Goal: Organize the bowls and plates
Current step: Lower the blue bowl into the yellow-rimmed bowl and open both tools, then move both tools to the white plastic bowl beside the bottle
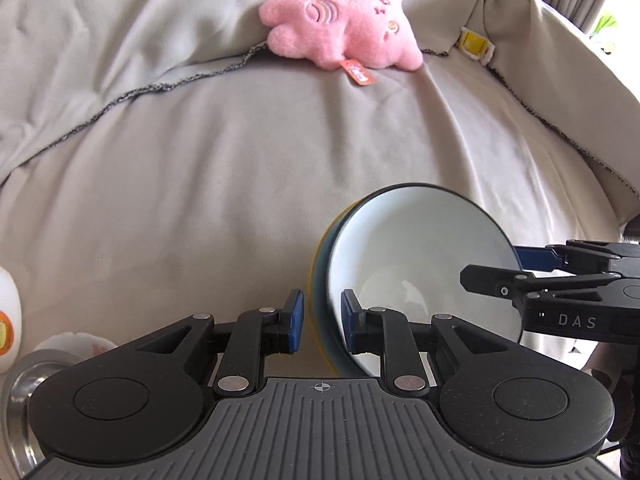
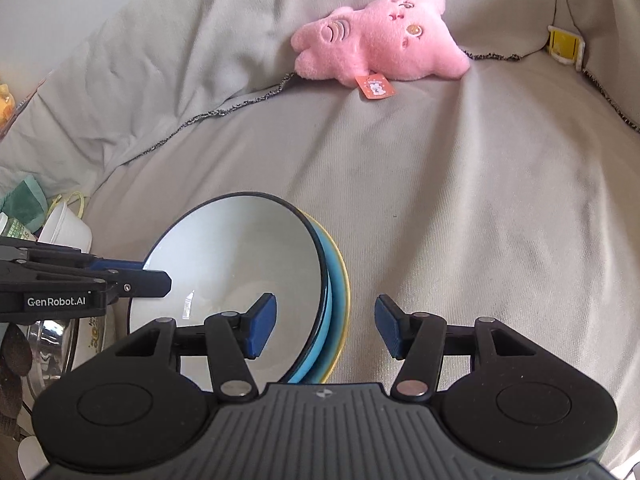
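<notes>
Straddling opposite rims of a tilted white-glazed, dark-edged ceramic bowl point(image 2: 232, 264) nested on blue and yellow plates point(image 2: 339, 300), lower centre of frame over a grey-covered sofa point(image 2: 460, 208). Left gripper point(image 1: 322, 322) narrowly parted across the stack's left edge, pads not visibly pressing. Right gripper point(image 2: 325, 326) wider, right edge between the pads, untouched. Pink plush toy point(image 2: 380, 40) upper centre.

Stacked bowls straddled by the right gripper on a covered sofa

The right gripper point(image 2: 325, 326) straddles the right rim of a white bowl point(image 2: 232, 252) nested in a blue bowl point(image 2: 334, 280) and a yellow one point(image 2: 347, 300), its pads apart from the rims. The left gripper point(image 2: 160, 276) reaches the white bowl's left rim. A pink plush toy point(image 2: 380, 40) lies far back on the grey cover point(image 2: 480, 200).
</notes>
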{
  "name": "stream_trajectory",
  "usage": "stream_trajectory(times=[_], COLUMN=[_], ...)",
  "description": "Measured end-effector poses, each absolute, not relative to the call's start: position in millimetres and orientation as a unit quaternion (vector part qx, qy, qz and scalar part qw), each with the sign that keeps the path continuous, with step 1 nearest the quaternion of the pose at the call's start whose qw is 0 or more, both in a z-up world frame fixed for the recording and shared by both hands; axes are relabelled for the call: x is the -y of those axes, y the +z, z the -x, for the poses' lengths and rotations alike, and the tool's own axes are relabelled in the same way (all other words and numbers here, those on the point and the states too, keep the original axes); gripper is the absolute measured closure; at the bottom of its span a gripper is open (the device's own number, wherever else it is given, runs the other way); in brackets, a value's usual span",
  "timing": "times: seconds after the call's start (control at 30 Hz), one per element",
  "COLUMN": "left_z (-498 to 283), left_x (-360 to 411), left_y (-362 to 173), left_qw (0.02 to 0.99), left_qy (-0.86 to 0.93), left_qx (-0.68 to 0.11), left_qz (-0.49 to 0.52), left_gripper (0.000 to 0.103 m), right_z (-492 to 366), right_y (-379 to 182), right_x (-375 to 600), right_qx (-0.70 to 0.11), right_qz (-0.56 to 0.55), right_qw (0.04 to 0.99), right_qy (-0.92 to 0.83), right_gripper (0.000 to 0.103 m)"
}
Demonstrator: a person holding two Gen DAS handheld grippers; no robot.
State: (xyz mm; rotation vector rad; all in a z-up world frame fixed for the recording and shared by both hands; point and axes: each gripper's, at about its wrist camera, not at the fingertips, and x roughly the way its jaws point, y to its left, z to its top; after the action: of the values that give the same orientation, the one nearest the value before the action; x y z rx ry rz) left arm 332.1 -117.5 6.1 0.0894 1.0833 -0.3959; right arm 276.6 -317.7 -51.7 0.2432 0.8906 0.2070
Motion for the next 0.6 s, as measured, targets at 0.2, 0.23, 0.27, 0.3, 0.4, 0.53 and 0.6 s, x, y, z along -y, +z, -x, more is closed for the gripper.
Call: stream_trajectory(times=[0.2, 0.23, 0.27, 0.3, 0.4, 0.53, 0.6], left_z=[-333.6, -332.5, -331.4, -329.8, -324.4, -318.2, -314.8], left_x=[100.2, 95.2, 89.5, 82.0, 56.6, 2.1, -35.1], left_y=[8.5, 11.7, 14.8, 18.7, 30.3, 42.2, 44.9], left_qw=[0.839, 0.843, 0.846, 0.849, 0.869, 0.893, 0.901], left_qy=[-0.2, -0.203, -0.206, -0.21, -0.198, -0.164, -0.14], left_qx=[-0.505, -0.499, -0.492, -0.484, -0.452, -0.413, -0.397], left_qz=[-0.004, 0.003, 0.01, 0.018, 0.031, 0.066, 0.103], left_gripper=[0.078, 0.078, 0.077, 0.076, 0.077, 0.077, 0.077], right_z=[-269.3, -268.9, -269.1, -269.4, -271.8, -280.1, -286.0], right_y=[-30.7, -24.9, -18.8, -12.9, 4.4, 19.7, 23.6], right_x=[298.6, 293.7, 288.2, 282.3, 259.9, 214.2, 189.8], right_qx=[-0.378, -0.37, -0.362, -0.355, -0.338, -0.325, -0.327], right_qz=[-0.042, -0.028, -0.016, -0.006, 0.02, 0.06, 0.073], right_qw=[0.923, 0.927, 0.931, 0.934, 0.939, 0.941, 0.938], right_qy=[0.054, 0.049, 0.046, 0.045, 0.055, 0.078, 0.093], right_gripper=[0.04, 0.04, 0.039, 0.039, 0.033, 0.026, 0.024])
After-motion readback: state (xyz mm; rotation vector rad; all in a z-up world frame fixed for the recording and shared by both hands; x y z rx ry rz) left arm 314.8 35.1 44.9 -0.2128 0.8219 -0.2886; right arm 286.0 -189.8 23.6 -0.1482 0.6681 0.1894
